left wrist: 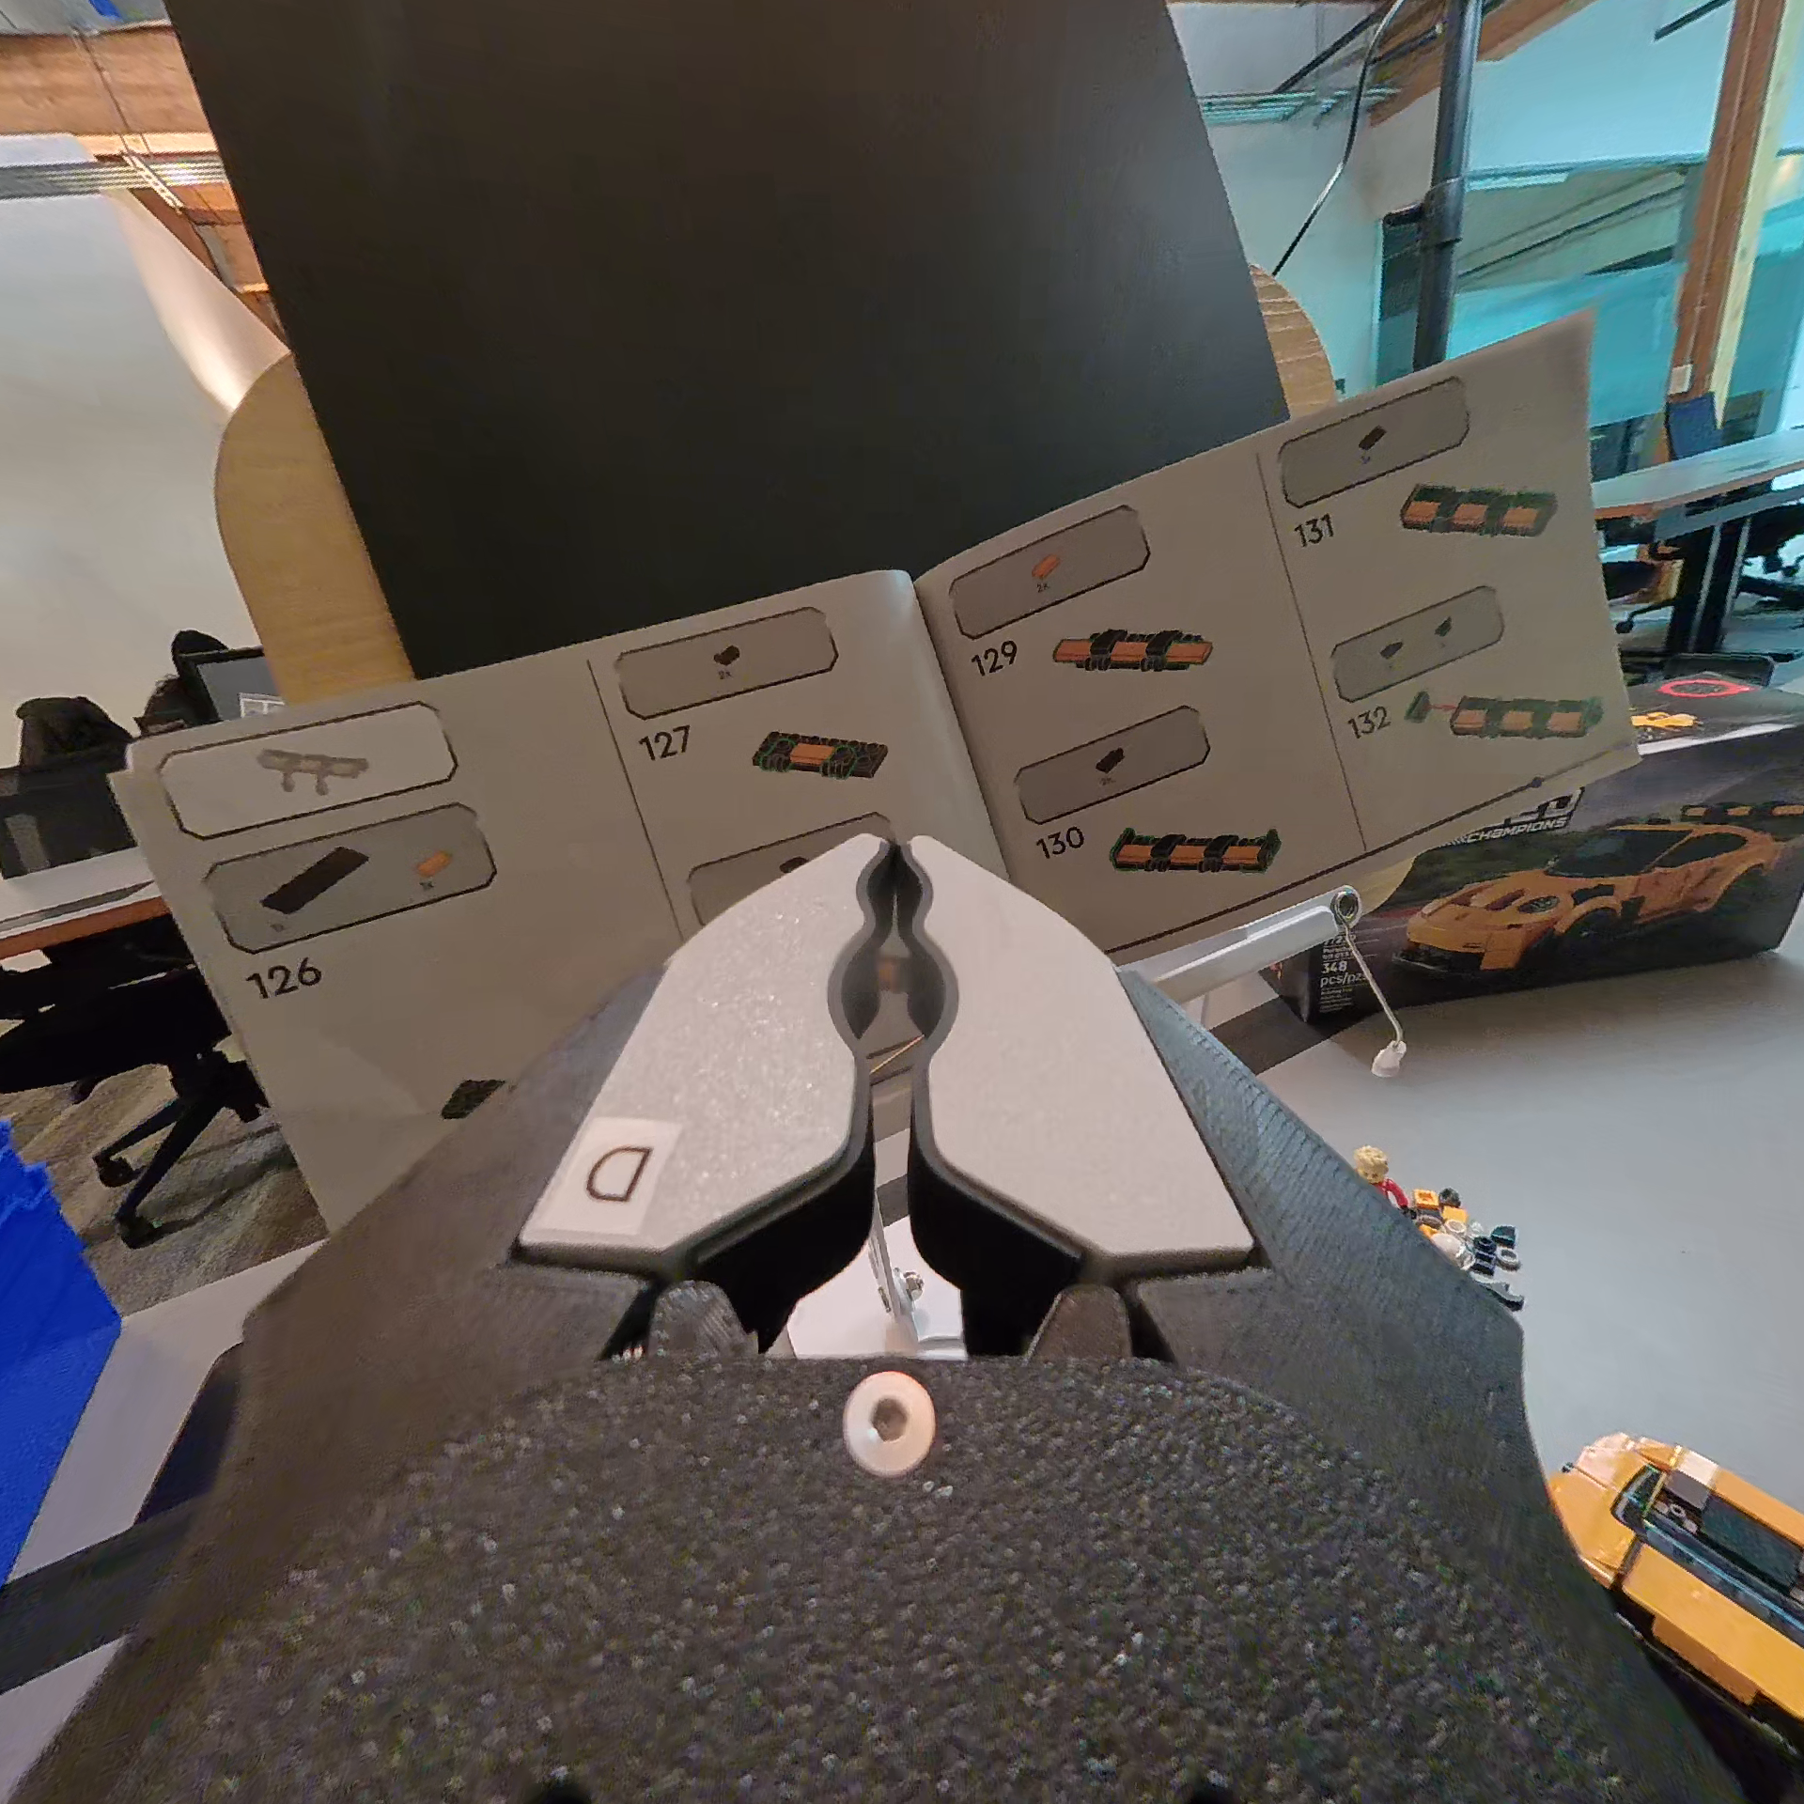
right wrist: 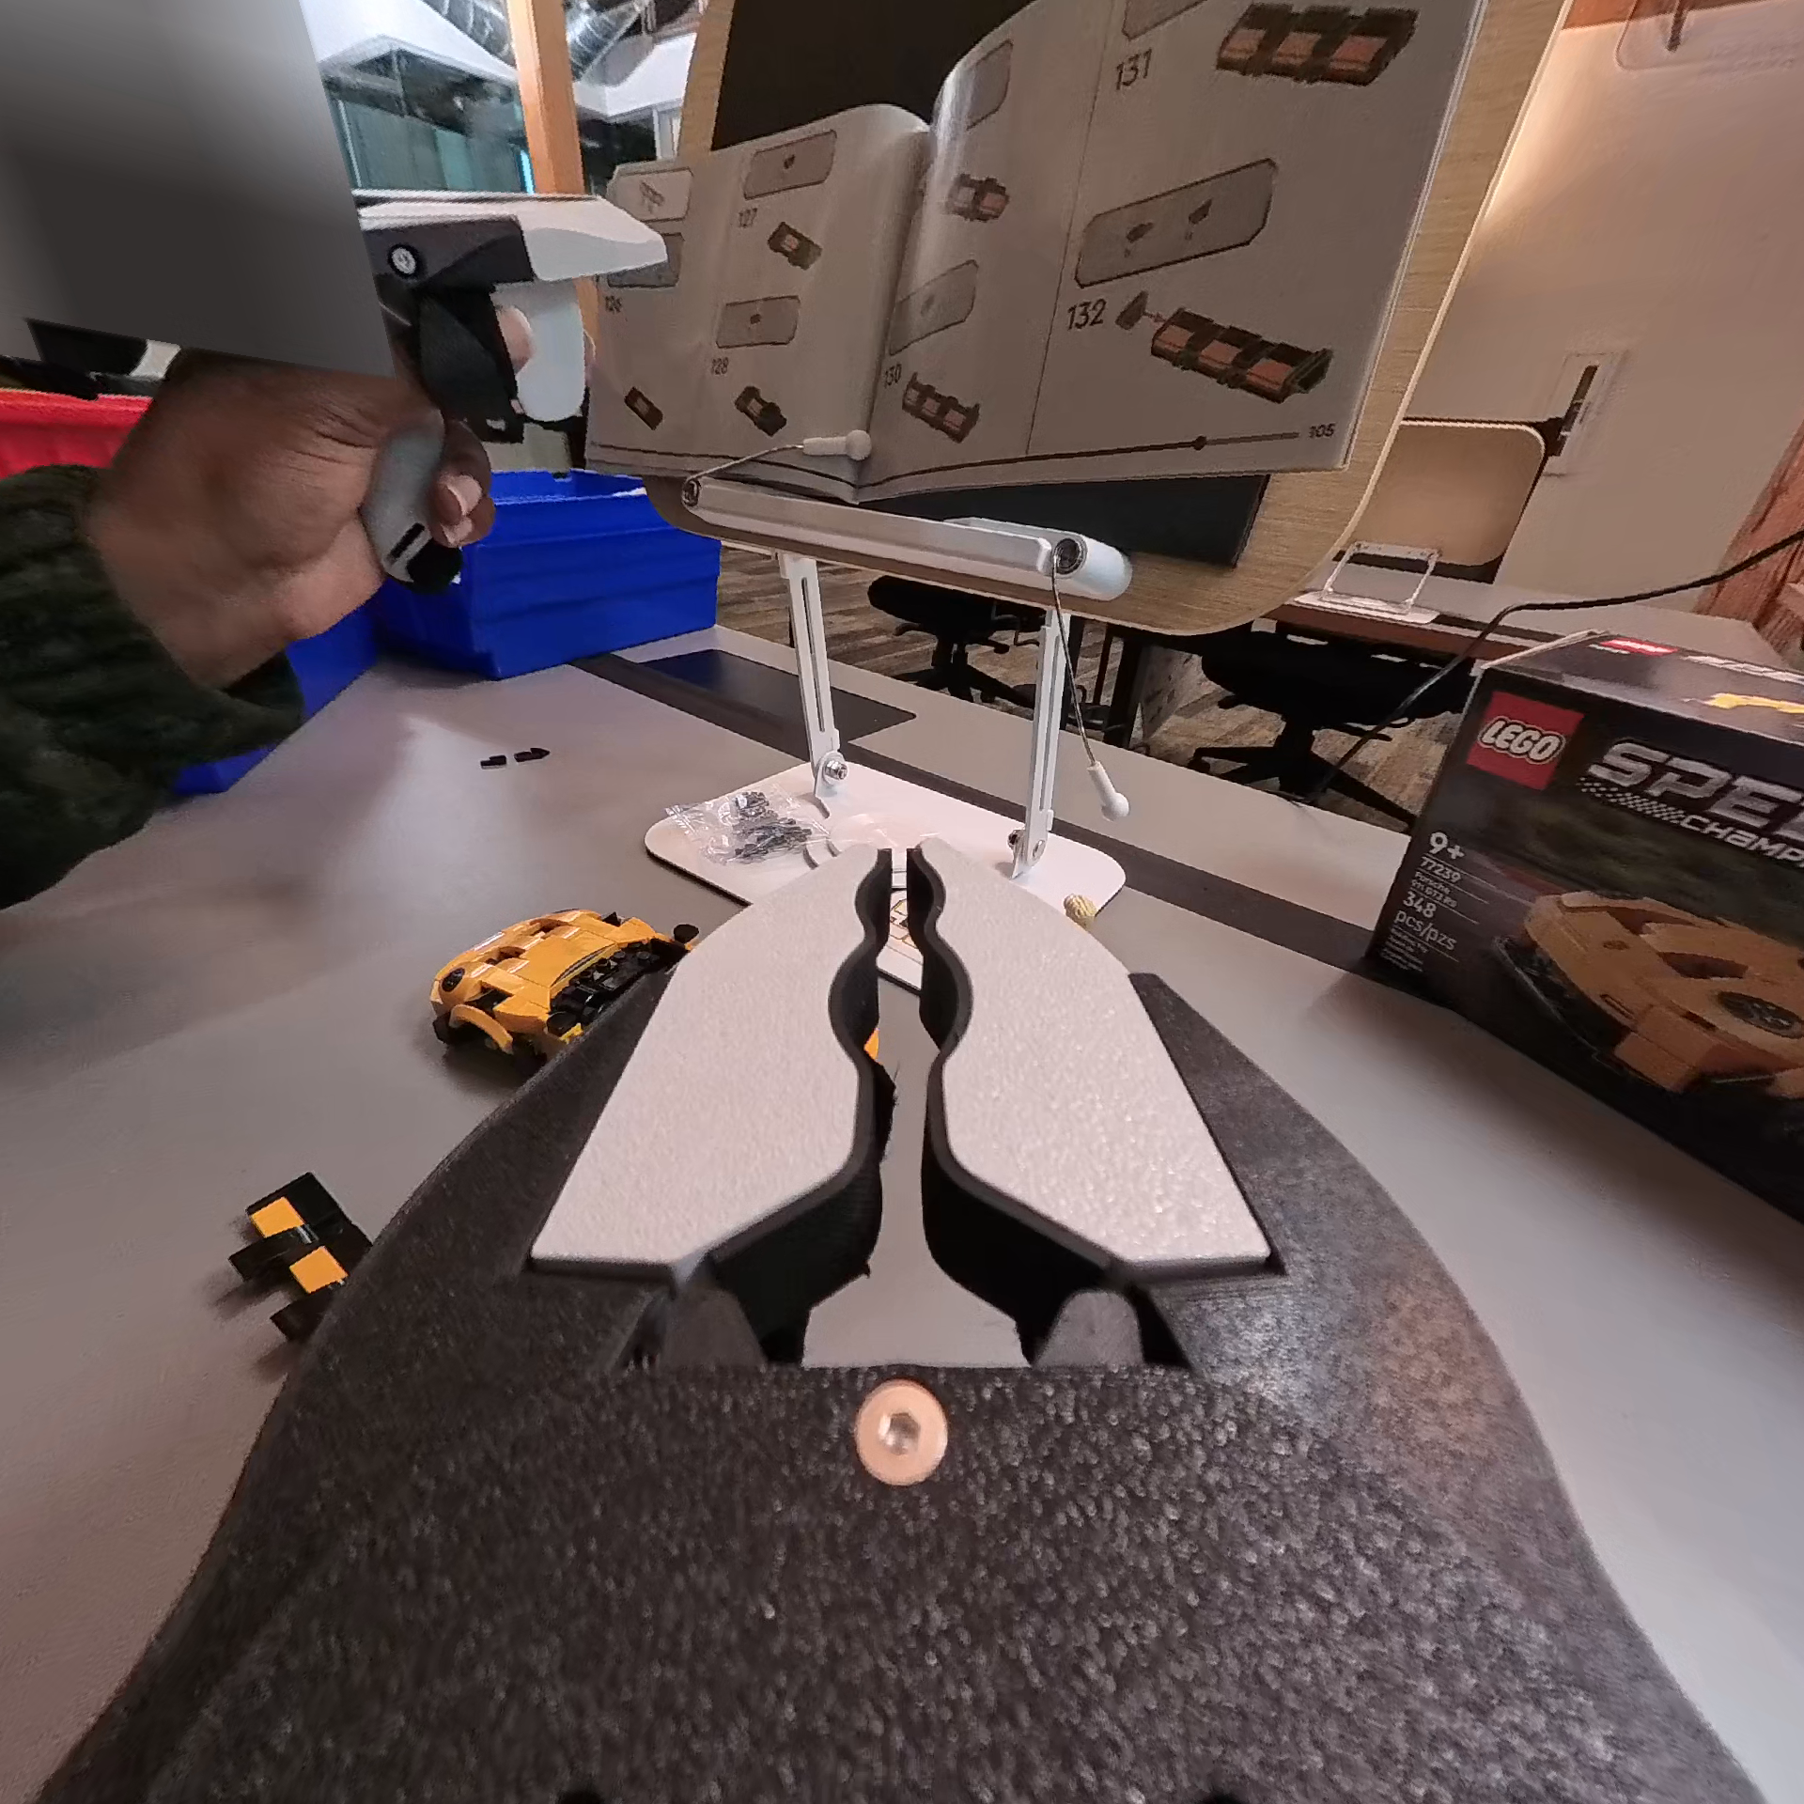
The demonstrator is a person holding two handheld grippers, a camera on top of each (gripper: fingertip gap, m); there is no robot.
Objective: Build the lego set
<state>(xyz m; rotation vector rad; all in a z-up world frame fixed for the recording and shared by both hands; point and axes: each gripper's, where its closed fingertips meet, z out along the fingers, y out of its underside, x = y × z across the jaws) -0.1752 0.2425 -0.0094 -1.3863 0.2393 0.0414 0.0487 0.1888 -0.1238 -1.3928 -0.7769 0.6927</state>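
Printed set box (right wrist: 1611, 908) right of instruction booklet (right wrist: 1025, 244), w/ logo.

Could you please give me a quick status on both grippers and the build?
Left gripper shut, empty, raised toward the booklet. Right gripper nearly shut, empty, low over the table. Car and small black-yellow piece untouched. Nothing in the way.

Tongs (right wrist: 898, 864) seemingly empty, above table (right wrist: 1269, 1123).
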